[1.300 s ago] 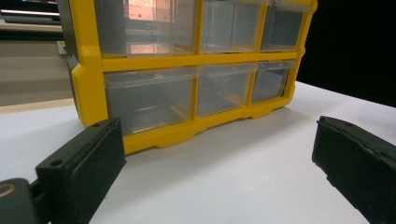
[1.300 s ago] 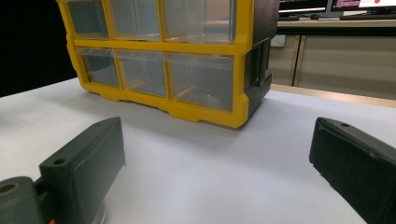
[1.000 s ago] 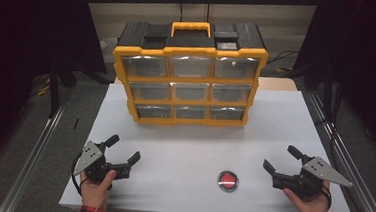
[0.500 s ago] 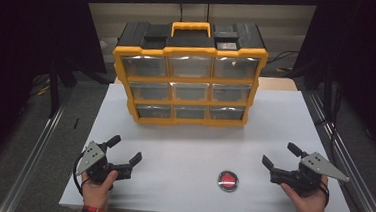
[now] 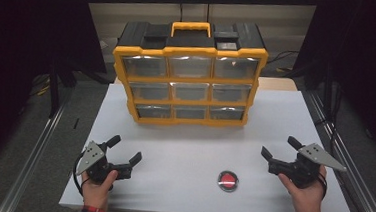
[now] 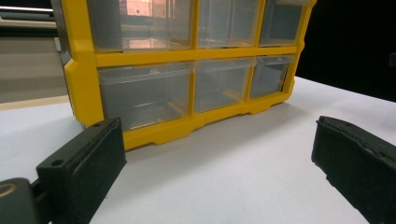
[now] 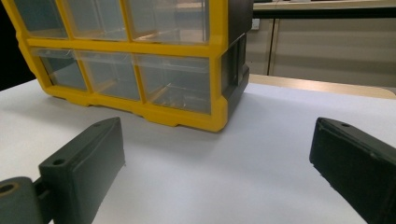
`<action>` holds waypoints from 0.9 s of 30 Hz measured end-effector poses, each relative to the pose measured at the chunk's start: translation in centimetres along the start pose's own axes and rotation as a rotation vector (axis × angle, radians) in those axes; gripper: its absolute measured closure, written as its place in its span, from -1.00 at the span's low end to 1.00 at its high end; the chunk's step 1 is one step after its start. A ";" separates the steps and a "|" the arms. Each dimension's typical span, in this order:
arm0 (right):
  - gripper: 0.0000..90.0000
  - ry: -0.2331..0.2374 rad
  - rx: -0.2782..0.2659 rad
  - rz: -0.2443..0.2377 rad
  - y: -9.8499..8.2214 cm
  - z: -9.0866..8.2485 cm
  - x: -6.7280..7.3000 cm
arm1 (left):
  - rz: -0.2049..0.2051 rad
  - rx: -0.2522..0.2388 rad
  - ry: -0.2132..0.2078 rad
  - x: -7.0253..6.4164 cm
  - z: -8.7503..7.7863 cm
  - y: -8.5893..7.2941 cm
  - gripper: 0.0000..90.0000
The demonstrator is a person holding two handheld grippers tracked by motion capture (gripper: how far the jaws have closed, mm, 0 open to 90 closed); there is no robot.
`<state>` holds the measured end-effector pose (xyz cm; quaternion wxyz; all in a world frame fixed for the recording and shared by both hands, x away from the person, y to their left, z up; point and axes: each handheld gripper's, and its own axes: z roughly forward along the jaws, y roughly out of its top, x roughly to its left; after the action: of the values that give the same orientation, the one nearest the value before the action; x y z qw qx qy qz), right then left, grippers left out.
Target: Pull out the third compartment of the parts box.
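The small round red button in a dark ring [image 5: 228,181] lies flat on the white tabletop [image 5: 193,151] near its front edge, at about 5 o'clock from the middle of the surface, nothing touching it. At 3 o'clock from the button, near but apart, the right gripper [image 5: 280,151] is held in a hand [image 5: 306,193] with its jaws spread wide and nothing between them; the right gripper view shows bare white surface in the gap. Well apart at 9 o'clock from the button, the left gripper [image 5: 124,149] sits in the other hand [image 5: 98,189], jaws likewise spread and empty. At 12 o'clock, toward the far side of the tabletop, stands the yellow-framed plastic organiser with nine clear drawers and a black top with a yellow handle [image 5: 189,78], upright, its drawers shut; both gripper views look along the table at its lower rows. The surface is plain matt white and casts a soft shadow under the organiser. Grey metal rails [image 5: 34,163] run along the left and right sides of the table, above a grey floor. Black curtains [image 5: 25,34] hang at both sides, and a pale panelled wall [image 5: 281,27] closes the back.
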<state>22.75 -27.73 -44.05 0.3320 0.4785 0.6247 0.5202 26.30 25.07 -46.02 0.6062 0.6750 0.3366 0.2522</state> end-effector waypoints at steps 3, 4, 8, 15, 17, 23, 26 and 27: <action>-0.94 -0.008 0.004 0.003 0.3 0.3 0.0 | -0.009 0.005 -0.002 0.0 0.0 -0.1 -0.94; -0.94 -0.008 0.004 0.003 0.3 0.3 0.0 | -0.011 0.003 -0.002 0.0 0.0 -0.1 -0.94; -0.94 -0.013 0.007 0.004 0.7 0.6 0.1 | -0.008 0.003 0.000 0.0 0.0 0.0 -0.94; -0.93 -0.032 0.013 0.006 1.8 1.3 0.6 | 0.008 0.012 -0.010 0.0 0.0 0.0 -0.94; -0.93 -0.032 0.013 0.007 2.0 1.6 0.7 | 0.003 0.018 -0.008 0.0 0.0 0.0 -0.94; -0.93 -0.041 0.018 0.015 2.7 2.2 1.2 | -0.004 0.012 -0.002 -0.1 0.1 0.0 -0.94; -0.93 -0.044 0.012 0.013 3.2 2.5 1.4 | 0.001 0.013 -0.009 -0.1 0.2 0.0 -0.94; -0.93 -0.044 0.012 0.013 3.2 2.5 1.4 | 0.002 0.013 -0.010 0.0 0.2 0.0 -0.94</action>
<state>25.37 -25.55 -41.46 0.3394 0.4961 0.6171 0.5079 26.40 24.91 -46.06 0.6031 0.6807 0.3344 0.2473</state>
